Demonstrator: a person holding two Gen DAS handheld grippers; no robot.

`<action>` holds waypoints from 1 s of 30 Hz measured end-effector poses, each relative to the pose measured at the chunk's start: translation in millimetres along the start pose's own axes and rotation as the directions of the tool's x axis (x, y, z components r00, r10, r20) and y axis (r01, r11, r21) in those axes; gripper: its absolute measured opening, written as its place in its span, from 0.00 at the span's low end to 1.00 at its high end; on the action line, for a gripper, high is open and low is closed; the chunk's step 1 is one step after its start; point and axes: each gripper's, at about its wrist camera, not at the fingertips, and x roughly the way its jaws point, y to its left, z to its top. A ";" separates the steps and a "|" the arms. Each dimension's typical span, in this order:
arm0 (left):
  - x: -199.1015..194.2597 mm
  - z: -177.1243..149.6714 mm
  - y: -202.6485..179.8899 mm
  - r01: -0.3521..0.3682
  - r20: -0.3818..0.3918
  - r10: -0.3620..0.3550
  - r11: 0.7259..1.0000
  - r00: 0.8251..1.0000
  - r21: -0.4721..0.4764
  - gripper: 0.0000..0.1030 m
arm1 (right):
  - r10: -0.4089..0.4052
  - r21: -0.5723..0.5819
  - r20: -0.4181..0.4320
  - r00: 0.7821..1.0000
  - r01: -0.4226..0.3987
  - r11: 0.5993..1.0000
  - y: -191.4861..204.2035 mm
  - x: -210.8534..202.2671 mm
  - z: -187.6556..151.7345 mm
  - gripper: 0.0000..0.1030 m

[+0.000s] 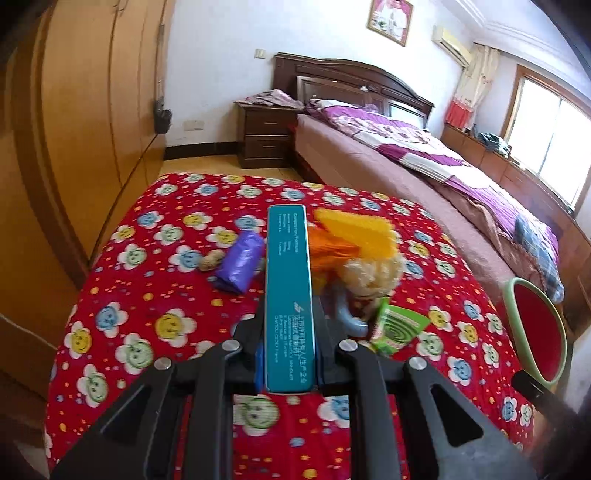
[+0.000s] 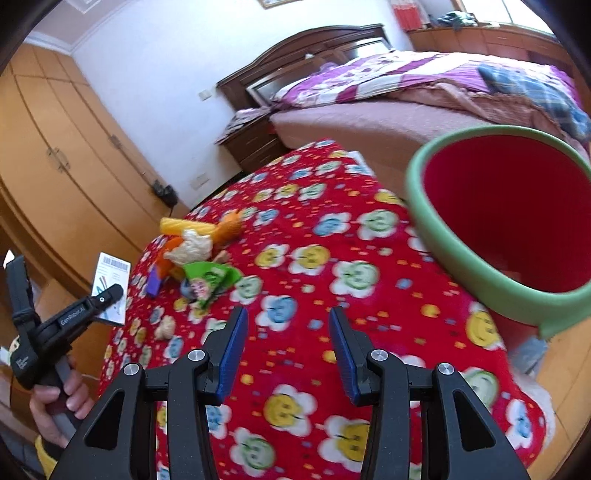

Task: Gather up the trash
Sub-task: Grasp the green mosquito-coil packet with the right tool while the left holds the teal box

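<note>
Bed (image 1: 424,147) with purple quilt (image 1: 388,125); nightstand (image 1: 266,133) beside headboard; wardrobe (image 1: 85,110); framed picture (image 1: 389,18); window (image 1: 550,125).

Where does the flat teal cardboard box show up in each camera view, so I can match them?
Left wrist: flat teal cardboard box, centre, edge-on, clamped in the left gripper.
Right wrist: far left, off the table's edge, white barcoded face showing.
Shared landmark: green-rimmed red bucket.

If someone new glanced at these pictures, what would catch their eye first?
The red flowered cloth dominates both views. The left gripper is shut on a teal box above it, and a green-rimmed red bin stands at the cloth's right edge.
</note>
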 end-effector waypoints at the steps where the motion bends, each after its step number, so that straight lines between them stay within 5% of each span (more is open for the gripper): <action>1: 0.4 0.2 4.8 -0.005 0.000 0.005 1.000 1.000 -0.011 0.18 | 0.005 -0.007 -0.005 1.000 -0.005 1.000 4.4 3.2 0.5 0.45; 23: 25.5 -12.9 71.4 -0.040 -0.039 0.035 0.992 0.999 -0.124 0.18 | -0.065 -0.238 -0.151 0.986 0.027 0.971 98.8 122.6 9.0 0.45; 30: 27.6 -14.0 69.7 -0.024 -0.046 0.019 0.993 0.999 -0.114 0.18 | -0.095 -0.263 -0.151 0.984 0.053 0.963 111.3 148.3 15.6 0.55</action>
